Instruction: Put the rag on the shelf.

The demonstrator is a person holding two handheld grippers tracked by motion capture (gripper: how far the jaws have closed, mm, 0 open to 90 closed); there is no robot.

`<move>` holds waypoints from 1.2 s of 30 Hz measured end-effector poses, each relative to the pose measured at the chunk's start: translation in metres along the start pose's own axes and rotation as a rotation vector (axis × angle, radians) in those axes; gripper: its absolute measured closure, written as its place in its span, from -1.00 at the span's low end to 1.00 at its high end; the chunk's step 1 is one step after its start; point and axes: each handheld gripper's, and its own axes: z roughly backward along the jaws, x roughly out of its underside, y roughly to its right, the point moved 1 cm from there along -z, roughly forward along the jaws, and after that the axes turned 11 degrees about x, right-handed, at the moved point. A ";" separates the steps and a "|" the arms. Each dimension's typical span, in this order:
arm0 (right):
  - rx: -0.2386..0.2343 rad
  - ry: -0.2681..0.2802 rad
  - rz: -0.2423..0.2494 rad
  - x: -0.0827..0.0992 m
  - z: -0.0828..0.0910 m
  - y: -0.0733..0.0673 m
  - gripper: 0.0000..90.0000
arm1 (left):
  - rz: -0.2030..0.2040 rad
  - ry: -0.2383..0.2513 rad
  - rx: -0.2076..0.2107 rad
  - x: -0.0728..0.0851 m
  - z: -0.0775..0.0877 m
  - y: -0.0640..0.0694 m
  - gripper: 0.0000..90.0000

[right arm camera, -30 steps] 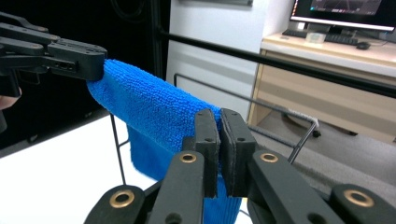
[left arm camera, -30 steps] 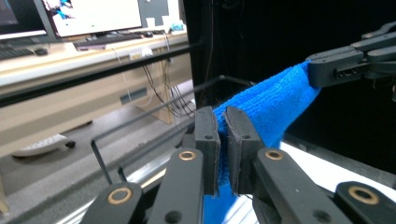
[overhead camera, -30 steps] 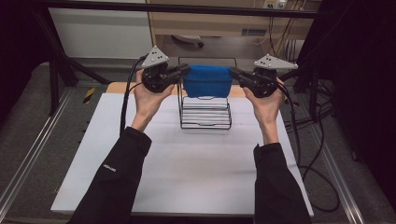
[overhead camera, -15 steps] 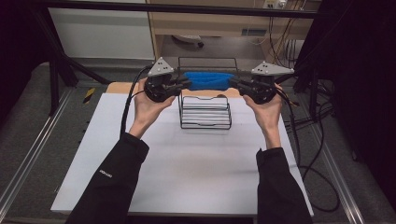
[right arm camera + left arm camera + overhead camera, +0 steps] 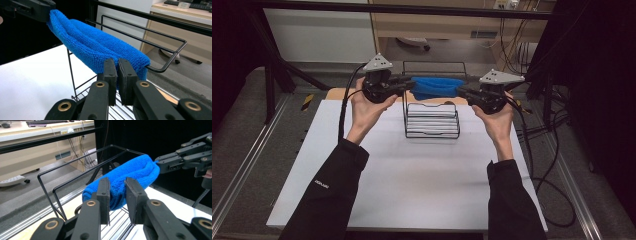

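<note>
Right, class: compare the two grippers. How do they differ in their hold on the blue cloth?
The left gripper sits higher in the high view; the right gripper sits lower. The left's jaws stand apart around a thick fold of the blue cloth; the right's are almost together. Both clamp an end, stretching it above the wire rack.

Both forearms reach up over the counter toward its far edge. The left gripper point(image 5: 409, 85) and right gripper point(image 5: 460, 92) face each other, fingers point(image 5: 103, 195) clamped on blue cloth point(image 5: 437, 86).
</note>
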 end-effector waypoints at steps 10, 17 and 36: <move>0.001 -0.008 0.012 0.001 -0.001 -0.001 0.91 | 0.025 0.046 -0.013 -0.011 0.010 -0.004 0.71; 0.002 -0.001 0.007 0.003 -0.001 0.000 0.91 | 0.011 -0.112 0.009 0.003 -0.009 0.000 1.00; -0.042 0.046 -0.036 -0.006 0.010 -0.004 0.70 | -0.019 -0.217 -0.008 0.033 -0.034 0.002 1.00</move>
